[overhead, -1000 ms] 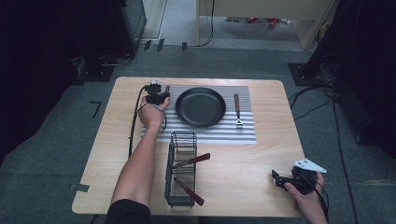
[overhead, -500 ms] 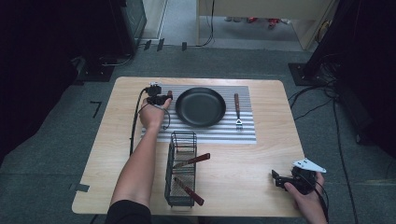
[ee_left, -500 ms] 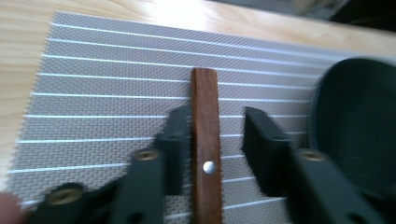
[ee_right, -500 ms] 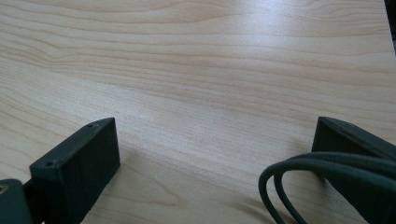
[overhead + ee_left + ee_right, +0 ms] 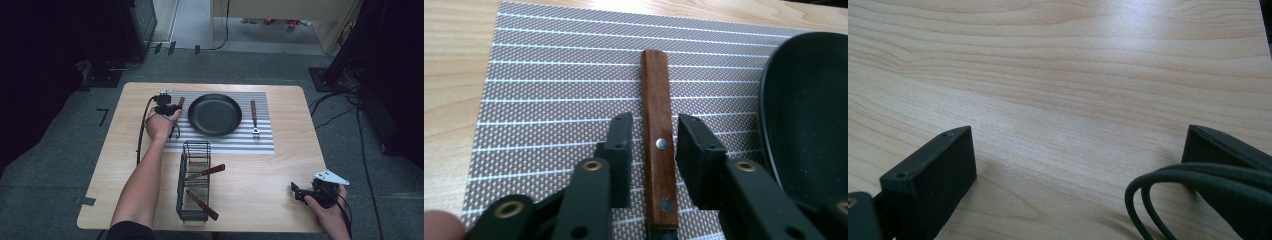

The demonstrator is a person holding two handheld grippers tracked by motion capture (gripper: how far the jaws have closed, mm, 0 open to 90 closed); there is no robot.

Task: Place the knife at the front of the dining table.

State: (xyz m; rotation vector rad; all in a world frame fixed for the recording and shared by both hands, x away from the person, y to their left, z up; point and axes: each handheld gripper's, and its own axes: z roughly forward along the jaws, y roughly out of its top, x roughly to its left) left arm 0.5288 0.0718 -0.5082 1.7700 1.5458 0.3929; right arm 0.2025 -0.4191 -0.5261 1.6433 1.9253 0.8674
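The desk point(image 5: 125, 150) is the biggest thing before me, a pale wooden top with a grey striped placemat point(image 5: 250, 142) laid toward its far edge. On the middle of that mat sits a round black pan point(image 5: 214, 114). Nearer my side, just short of the mat's near edge, stands a black wire caddy point(image 5: 194, 182) with two wooden-handled utensils point(image 5: 204, 173) leaning in it. Right of the pan a fork point(image 5: 254, 119) lies on the mat, its wooden handle pointing at the far edge.

My left hand-held gripper point(image 5: 166, 107) is over the mat's far-left part, just left of the pan. Between its jaws lies the wooden-handled knife point(image 5: 657, 135), flat on the mat, handle end toward the far edge and parallel to the pan's side. The jaws have just been closing and now stand close on either side of the handle, yet a thin gap shows on each side, so the knife is framed but not clenched.

My right hand-held gripper point(image 5: 306, 193) rests near the desk's near-right corner, jaws spread wide over bare wood, grasping nothing
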